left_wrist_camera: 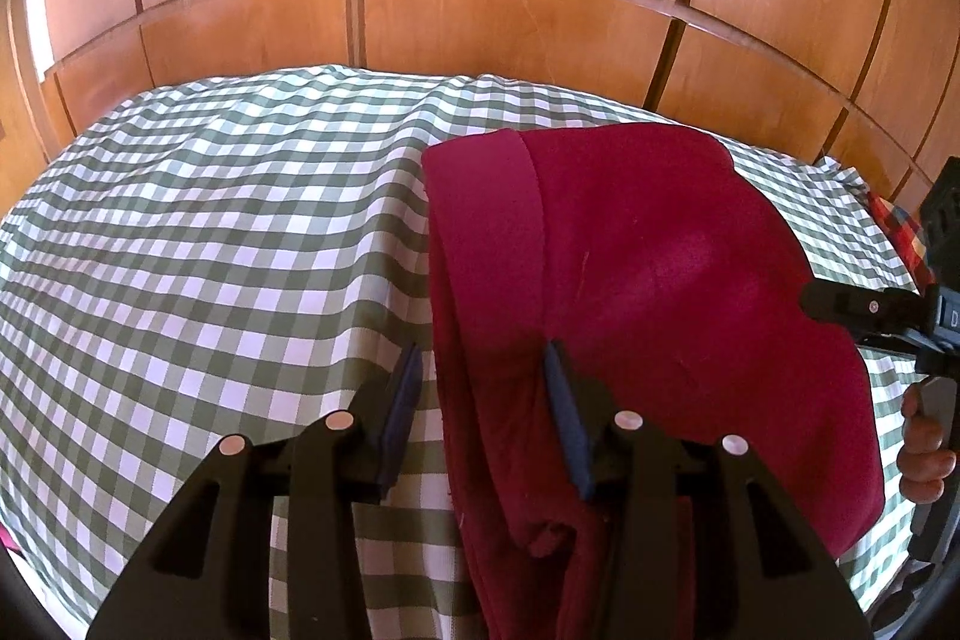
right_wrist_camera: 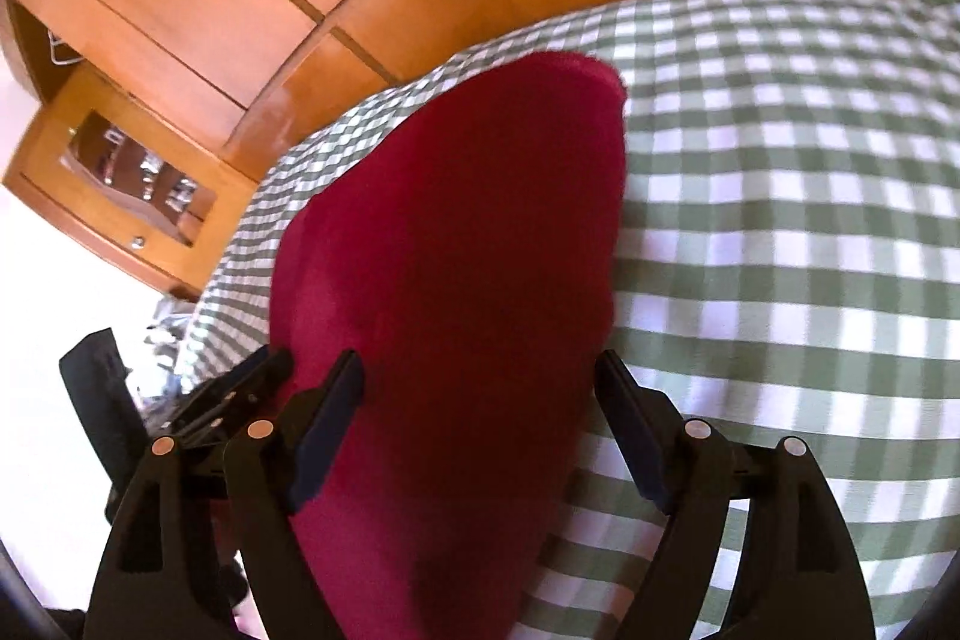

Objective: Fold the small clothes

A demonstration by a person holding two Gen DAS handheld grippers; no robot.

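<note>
Left gripper (left_wrist_camera: 483, 364) sat low over near edge of red garment (left_wrist_camera: 648, 268), jaws partly spread, garment's folded left strip between pads, pads not pressing it. Garment lay folded on green-and-white checked cloth (left_wrist_camera: 210, 232) covering bed, wooden panels (left_wrist_camera: 510, 10) behind. Right gripper (right_wrist_camera: 480, 370) hung over same garment (right_wrist_camera: 456, 232), jaws spread wide, fabric between fingers but not pinched. Person's hand (left_wrist_camera: 924, 451) held right gripper's handle at right edge of left view
</note>
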